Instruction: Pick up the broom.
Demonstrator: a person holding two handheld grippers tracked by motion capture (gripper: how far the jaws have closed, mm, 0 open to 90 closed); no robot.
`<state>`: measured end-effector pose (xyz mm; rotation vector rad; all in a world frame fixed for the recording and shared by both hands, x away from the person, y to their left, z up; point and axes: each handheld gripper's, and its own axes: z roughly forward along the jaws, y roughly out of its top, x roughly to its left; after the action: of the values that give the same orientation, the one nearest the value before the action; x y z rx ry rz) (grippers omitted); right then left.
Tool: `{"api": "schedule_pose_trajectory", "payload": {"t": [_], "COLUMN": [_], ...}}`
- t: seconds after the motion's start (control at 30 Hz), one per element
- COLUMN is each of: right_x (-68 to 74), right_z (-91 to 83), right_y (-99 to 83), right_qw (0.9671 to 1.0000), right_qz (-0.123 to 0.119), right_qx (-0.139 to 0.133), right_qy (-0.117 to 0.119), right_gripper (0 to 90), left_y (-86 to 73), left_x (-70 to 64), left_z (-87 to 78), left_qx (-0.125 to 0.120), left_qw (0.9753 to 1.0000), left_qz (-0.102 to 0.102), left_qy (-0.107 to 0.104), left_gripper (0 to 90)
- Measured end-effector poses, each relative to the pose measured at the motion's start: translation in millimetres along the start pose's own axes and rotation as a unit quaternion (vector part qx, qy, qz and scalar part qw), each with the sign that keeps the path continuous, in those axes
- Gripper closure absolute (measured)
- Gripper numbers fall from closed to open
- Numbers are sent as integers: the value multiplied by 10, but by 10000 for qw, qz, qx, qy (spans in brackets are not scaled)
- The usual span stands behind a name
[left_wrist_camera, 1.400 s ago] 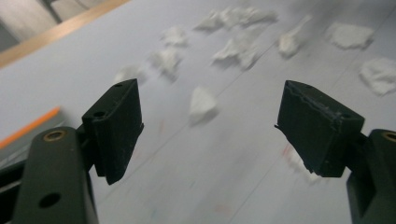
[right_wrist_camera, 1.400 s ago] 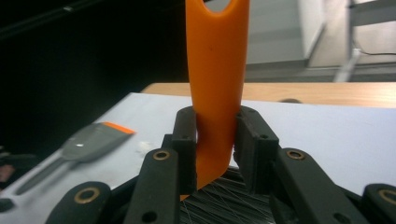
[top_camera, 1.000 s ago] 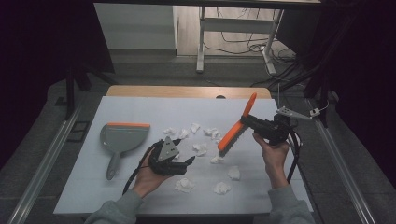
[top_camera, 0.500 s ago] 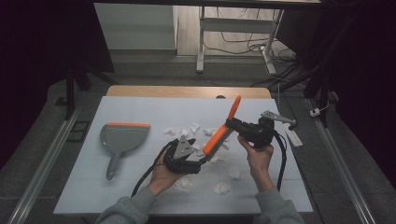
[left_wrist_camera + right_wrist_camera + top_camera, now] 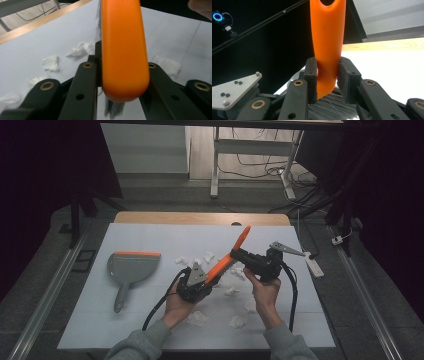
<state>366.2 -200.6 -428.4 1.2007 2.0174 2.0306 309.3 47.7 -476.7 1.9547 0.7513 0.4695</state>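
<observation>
Your right tongs point(image 5: 239, 256) are clamped on the orange brush point(image 5: 227, 260), which you hold in the air above the middle of the worktop point(image 5: 150, 320), tilted so its handle end points up toward the far edge. In the right gripper view the two black jaws press against either side of the orange handle point(image 5: 327, 45), with grey bristles showing just below them. Your left tongs point(image 5: 202, 281) sit at the lower end of the brush; in the left gripper view its jaws stand on both sides of the rounded orange end point(image 5: 123, 50) and appear to touch it, closed around it. Scraps of white crumpled paper point(image 5: 199, 318) lie scattered over the middle of the worktop and toward the near edge, under and around your hands. The grey dustpan point(image 5: 127, 269) with its orange lip lies flat toward the left edge, well apart from the brush, its handle pointing toward the near edge.
</observation>
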Motion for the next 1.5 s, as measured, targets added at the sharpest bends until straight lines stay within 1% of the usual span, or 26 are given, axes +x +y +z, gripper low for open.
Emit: {"api": "schedule_pose_trajectory", "payload": {"t": [0.1,0.2,0.33,0.4,0.43,0.47,0.53,0.6,0.63,0.67,0.73,0.8,0.87,0.9,0.97,1.03,1.07,1.13,1.17,1.23,1.27,1.3,1.33,1.37,1.4,1.5], "right_x": [-4,-5,19,28,27,27,36,45,47,50,58,73,100,112,131,141,141,171,183,212,228,244,266,286,312,394], "right_z": [11,20,31,26,14,14,-47,-76,-88,-100,-127,-153,-185,-201,-230,-237,-237,-225,-216,-206,-201,-198,-195,-191,-185,-165], "right_y": [-19,-25,-14,-1,10,10,51,71,75,75,66,49,22,12,2,5,5,12,8,5,5,7,8,12,15,13], "right_qw": [10000,10000,9999,9996,9994,9994,9978,9950,9935,9918,9879,9824,9759,9730,9688,9678,9678,9645,9637,9603,9586,9573,9570,9558,9543,9481], "right_qz": [35,63,-124,-233,-280,-280,-541,-791,-886,-967,-1138,-1341,-1561,-1637,-1755,-1766,-1766,-1852,-1880,-1976,-2022,-2050,-2052,-2101,-2146,-2320], "right_qx": [6,35,102,158,175,175,353,583,696,813,1031,1275,1490,1587,1710,1766,1766,1869,1885,1958,1994,2031,2047,2054,2076,2173], "right_qy": [3,11,-38,-85,-91,-91,-115,-183,-164,-167,-212,-267,-331,-354,-377,-299,-299,-239,-207,-195,-186,-153,-135,-114,-102,-120], "right_gripper": [697,695,671,584,540,540,485,449,424,411,406,394,381,374,372,372,372,372,372,374,375,375,374,375,374,372], "left_y": [-6,-7,-6,-8,-17,-17,-35,-37,-28,-28,-20,-20,-22,-24,-25,-30,-30,-40,-42,-44,-46,-47,-47,-53,-53,-44], "left_x": [22,42,102,125,191,191,289,321,378,378,426,458,471,495,501,503,503,497,493,485,478,477,477,454,454,404], "left_z": [-22,-55,-90,-105,-157,-157,-278,-319,-384,-384,-450,-473,-482,-491,-491,-482,-482,-474,-471,-467,-463,-447,-447,-432,-432,-407], "left_qx": [11,27,102,139,279,279,440,486,649,649,893,1000,1030,1109,1154,1295,1295,1415,1452,1485,1530,1692,1692,1811,1811,1939], "left_qw": [10000,9999,9999,9998,9994,9994,9987,9984,9970,9970,9947,9933,9929,9917,9910,9886,9886,9865,9858,9850,9839,9801,9801,9772,9772,9731], "left_qz": [23,127,96,93,90,90,92,74,33,33,136,141,153,163,180,227,227,298,308,317,349,424,424,579,579,700], "left_qy": [41,75,-87,-99,-186,-186,-228,-275,-412,-412,-490,-556,-569,-625,-653,-738,-738,-765,-790,-822,-857,-942,-942,-946,-946,-1027], "left_gripper": [791,801,802,802,802,802,802,802,802,802,802,802,802,802,802,802,802,802,802,802,802,802,802,802,802,802]}}
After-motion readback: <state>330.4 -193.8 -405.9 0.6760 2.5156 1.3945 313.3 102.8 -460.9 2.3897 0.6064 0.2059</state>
